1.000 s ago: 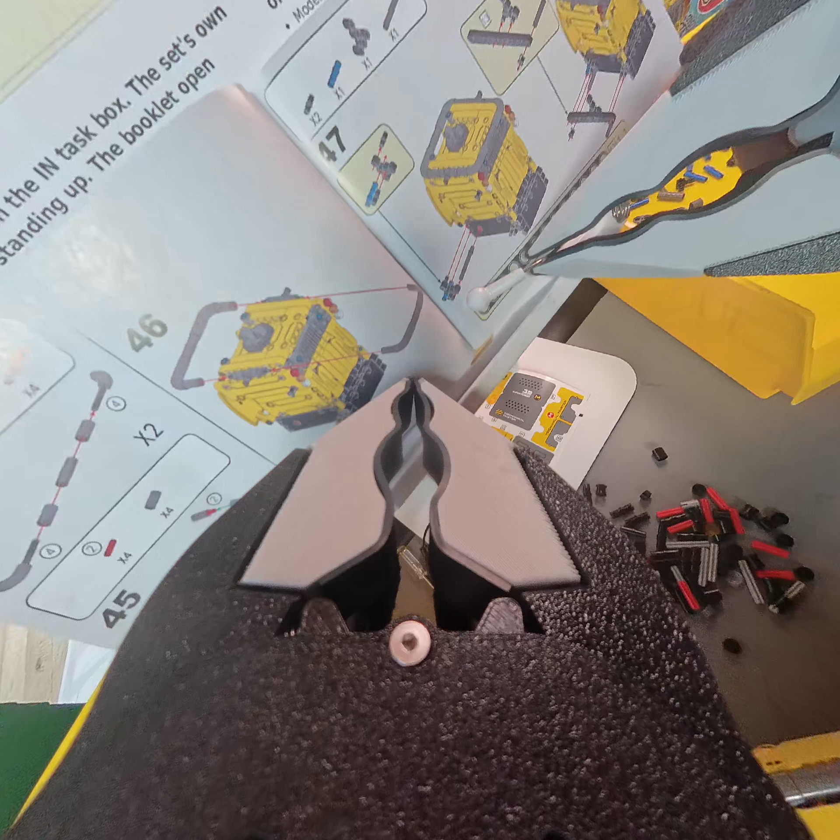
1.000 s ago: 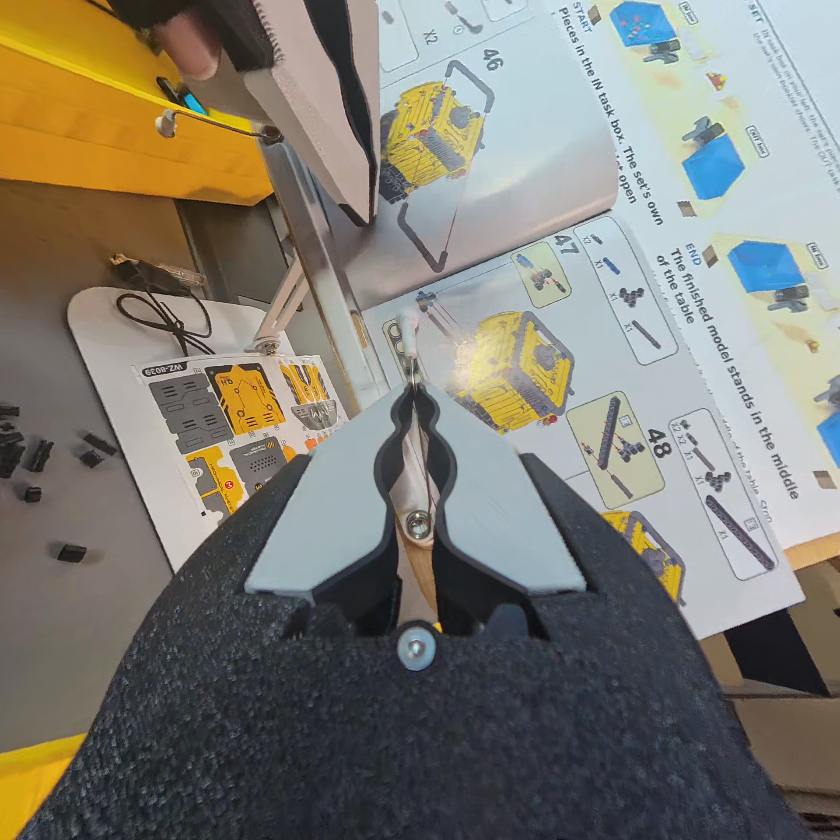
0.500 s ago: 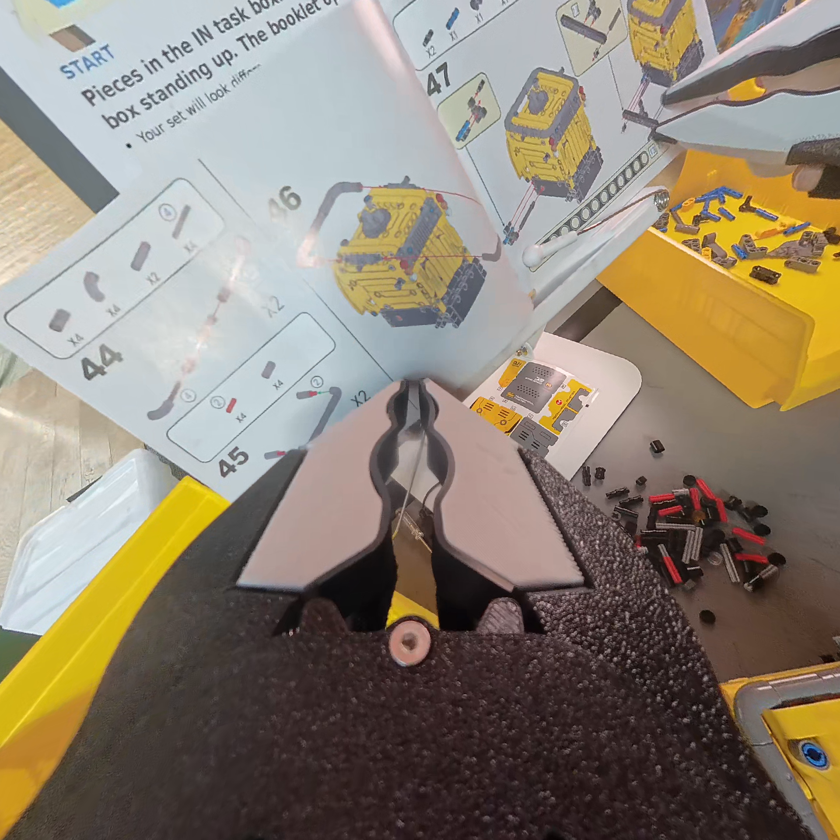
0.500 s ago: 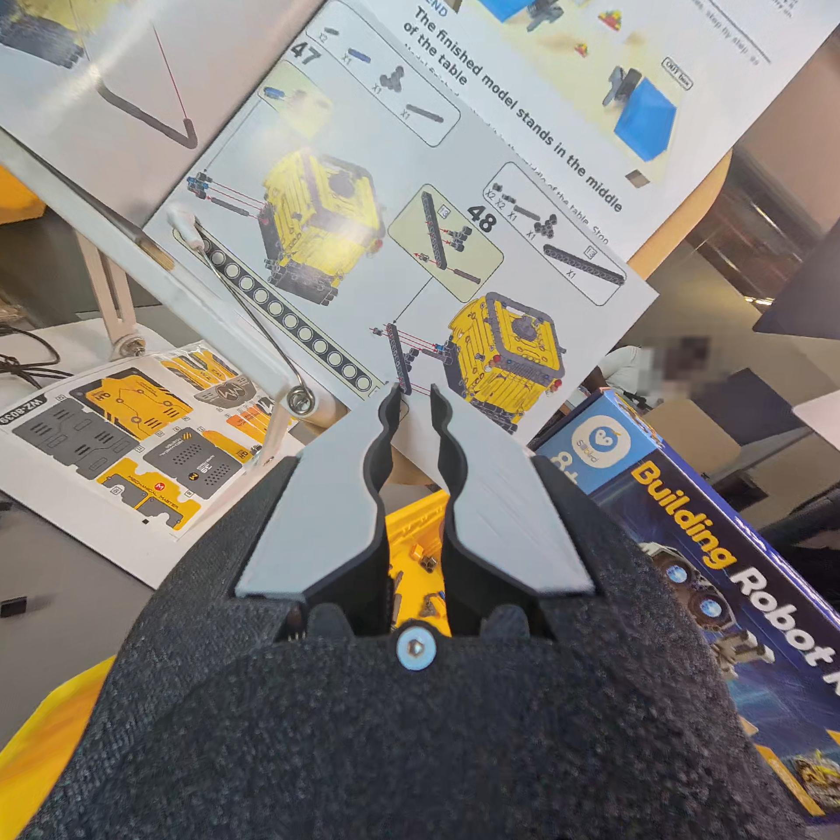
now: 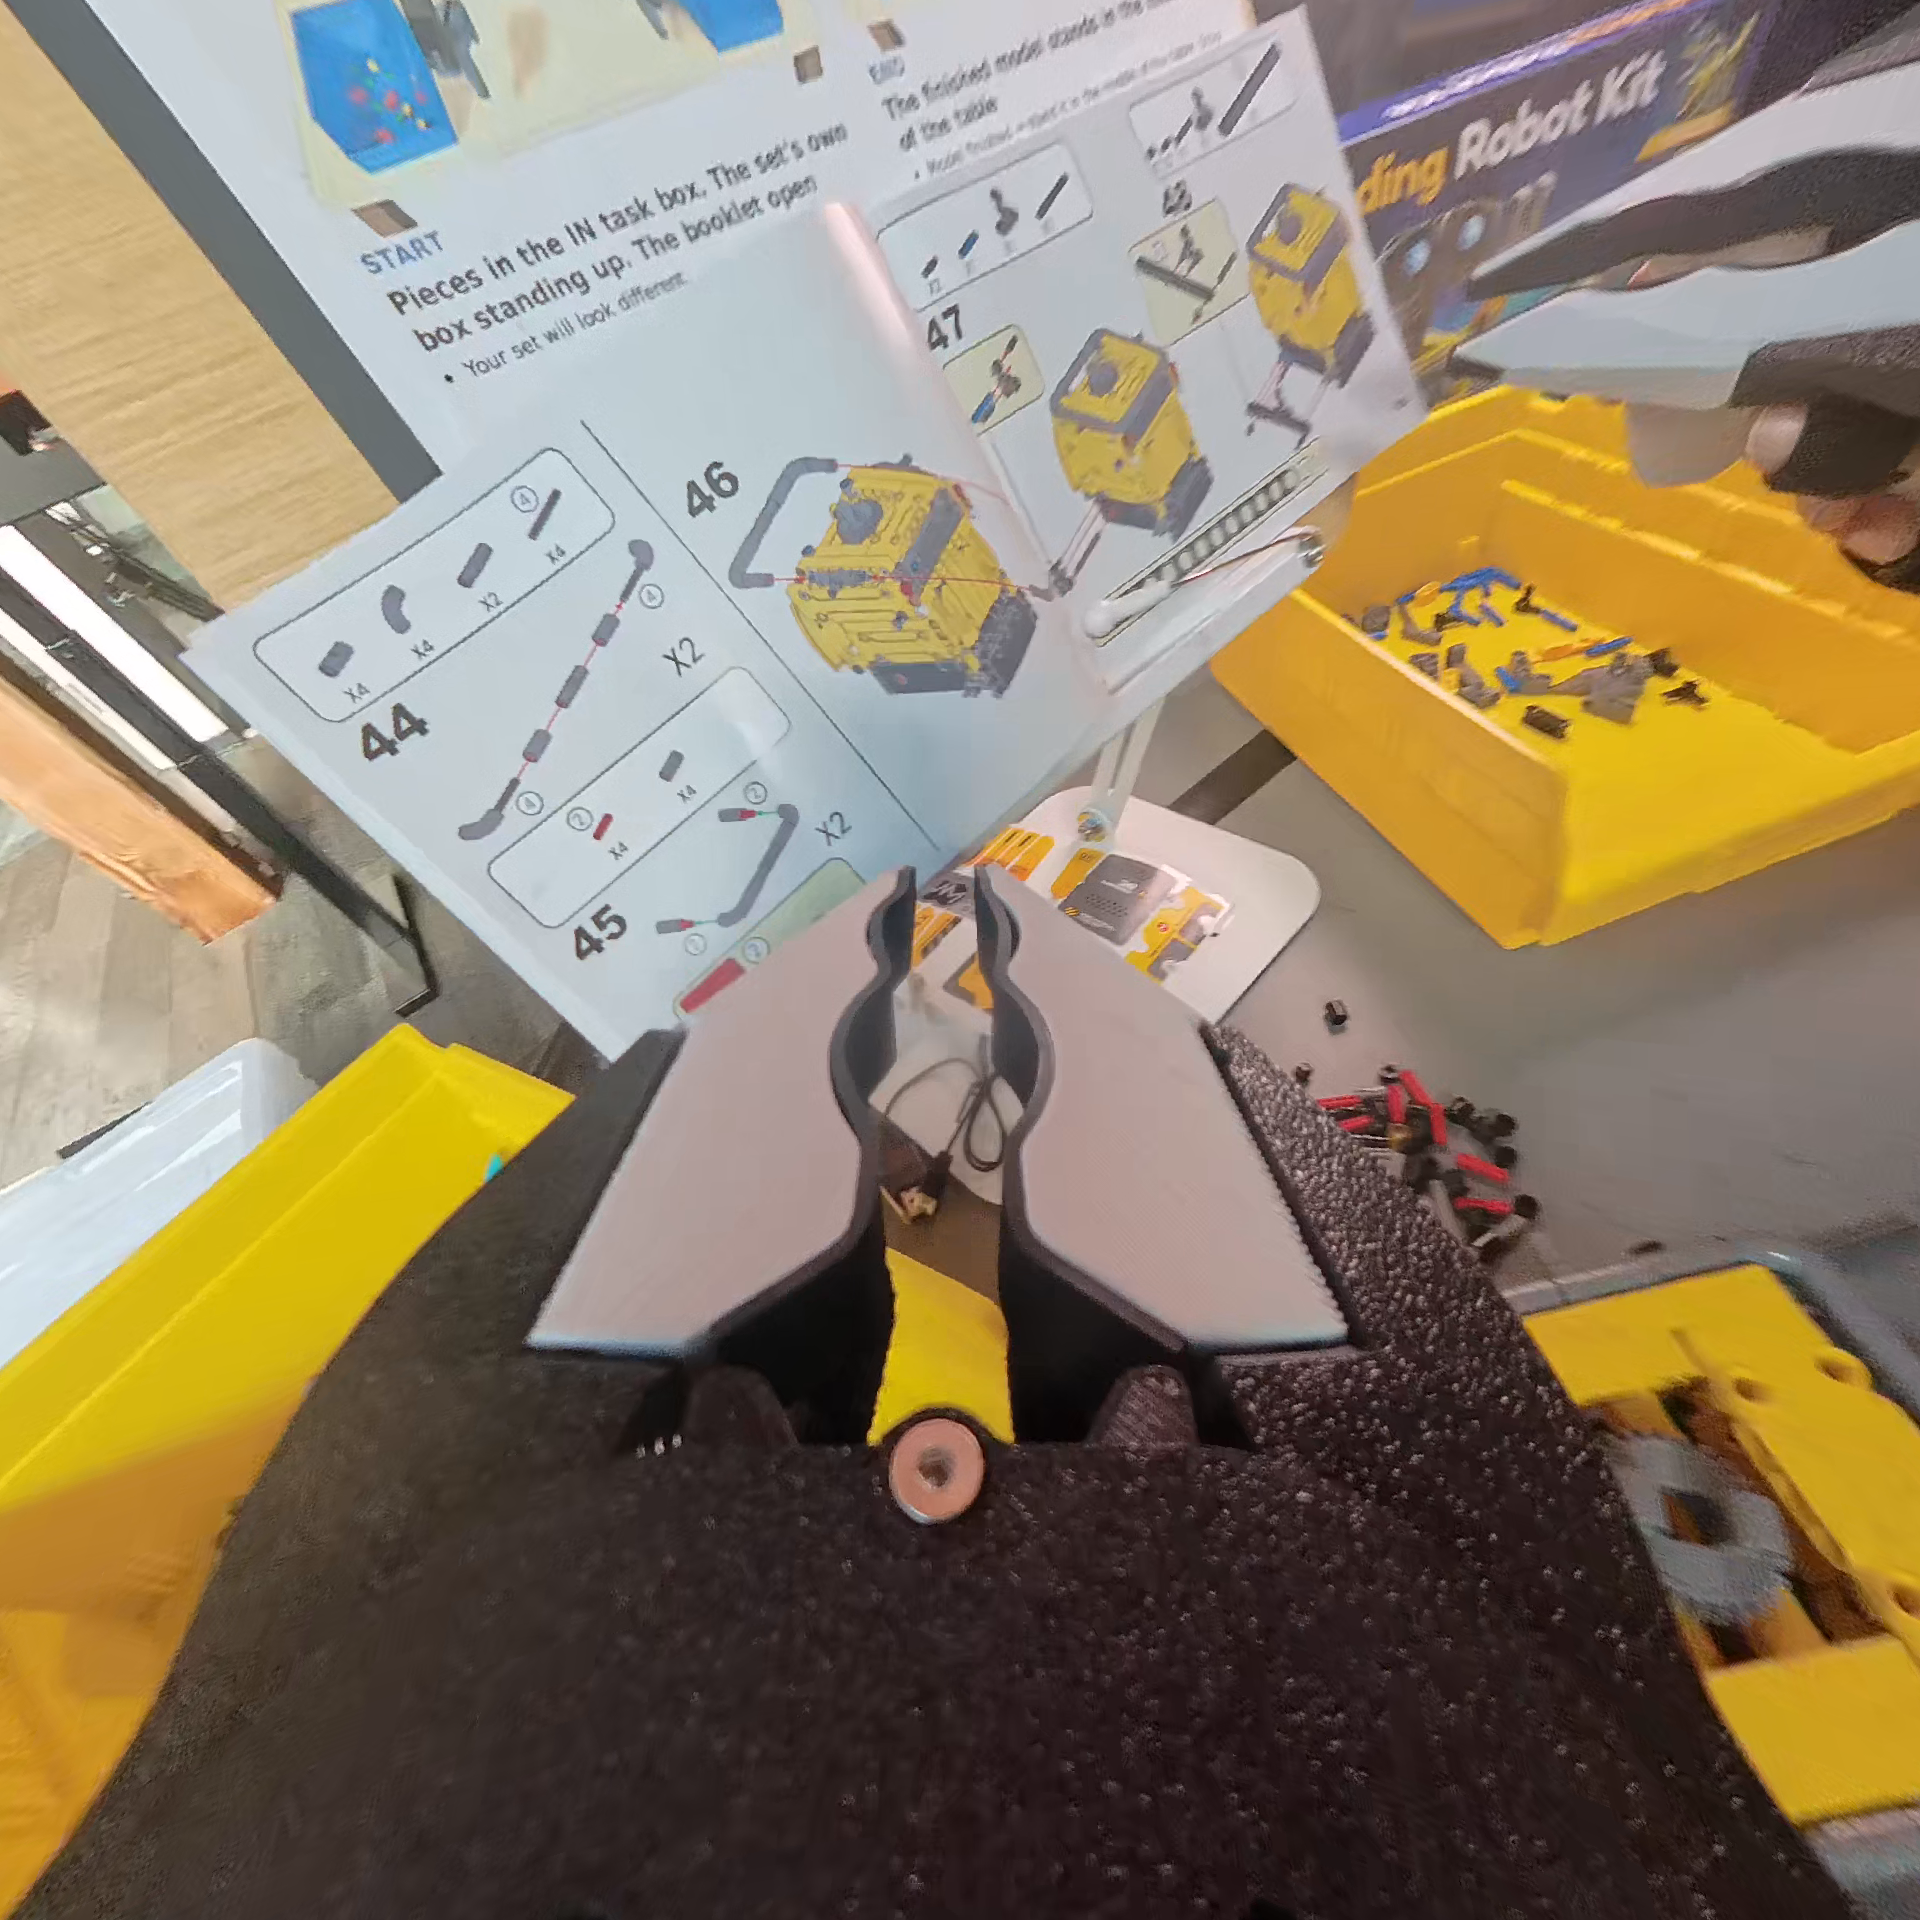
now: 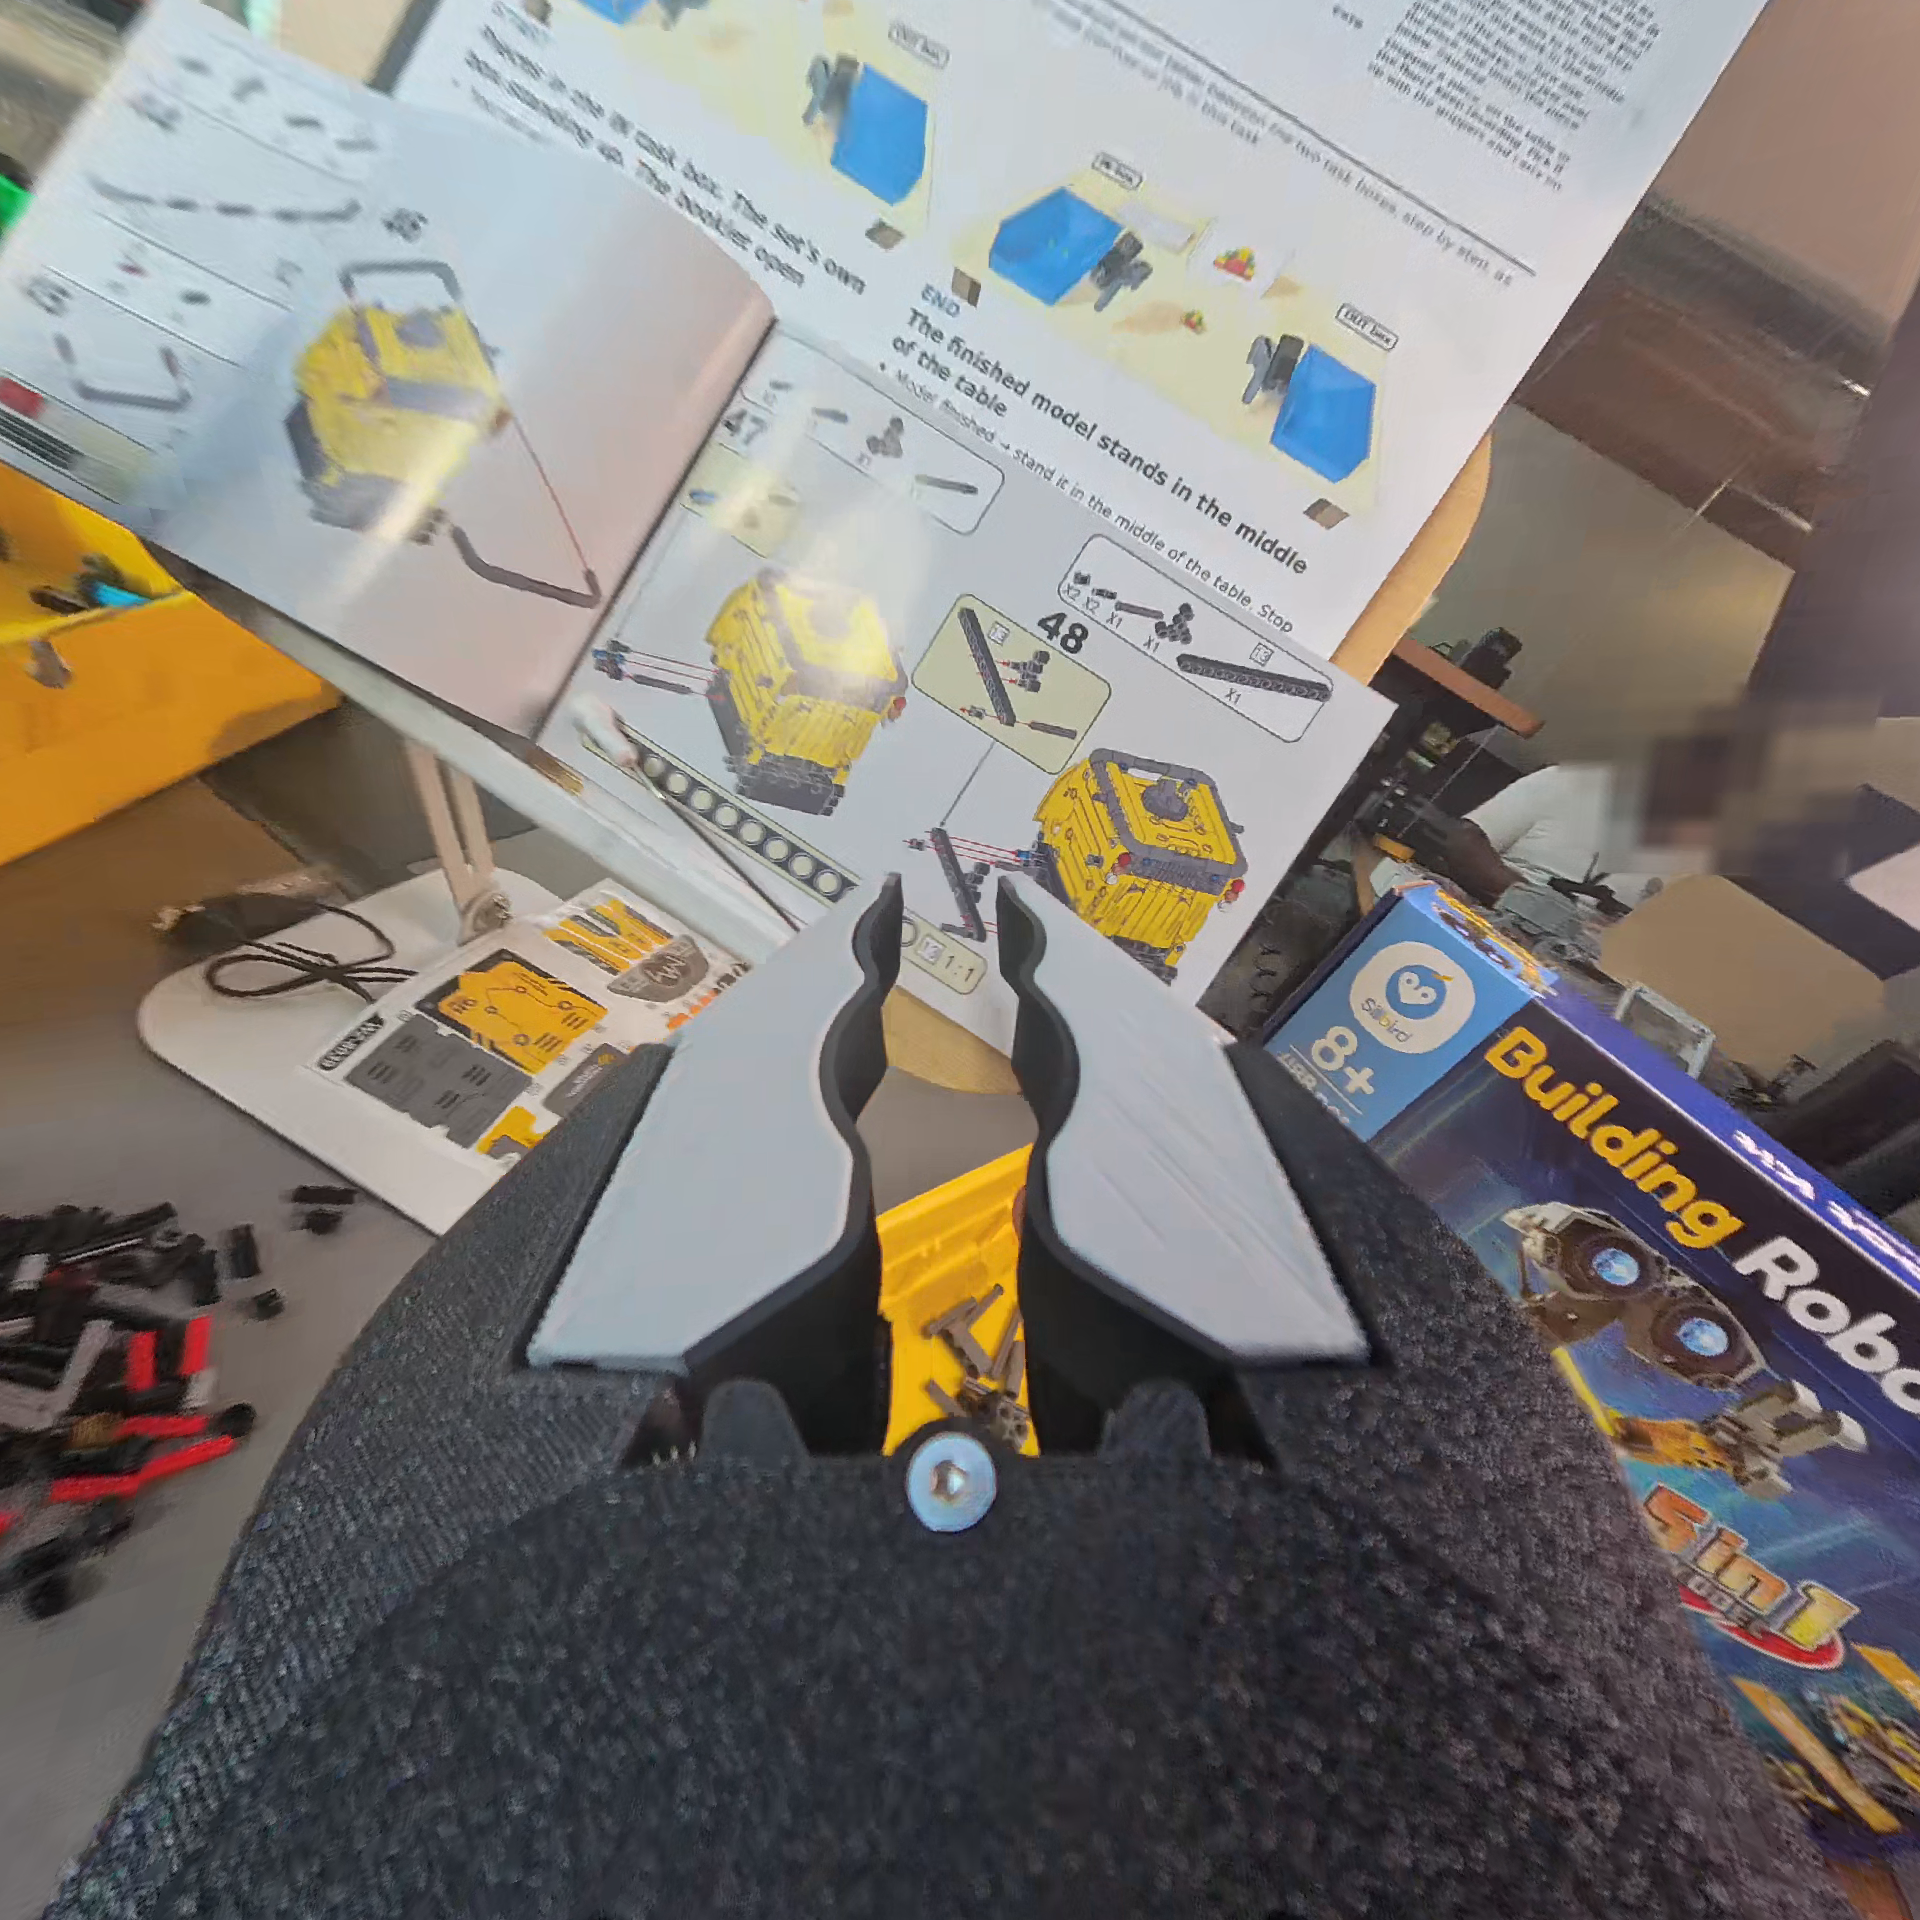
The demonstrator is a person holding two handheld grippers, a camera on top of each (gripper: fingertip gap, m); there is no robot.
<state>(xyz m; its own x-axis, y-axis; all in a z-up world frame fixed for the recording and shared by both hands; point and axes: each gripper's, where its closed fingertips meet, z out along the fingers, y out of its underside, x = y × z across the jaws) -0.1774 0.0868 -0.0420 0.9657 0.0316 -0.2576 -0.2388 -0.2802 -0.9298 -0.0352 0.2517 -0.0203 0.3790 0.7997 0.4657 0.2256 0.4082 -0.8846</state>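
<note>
Both my grey-fingered grippers, left [image 5: 943,883] and right [image 6: 945,894], stand slightly spread, gripping nothing; the open white instruction booklet [image 5: 727,582] on its stand lies at twelve o'clock, near both.

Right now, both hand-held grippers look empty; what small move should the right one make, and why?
Probably lower the right hand-held gripper toward the grey pieces in the yellow bin: its jaws stand open and empty, and those pieces lie just below them.
</note>
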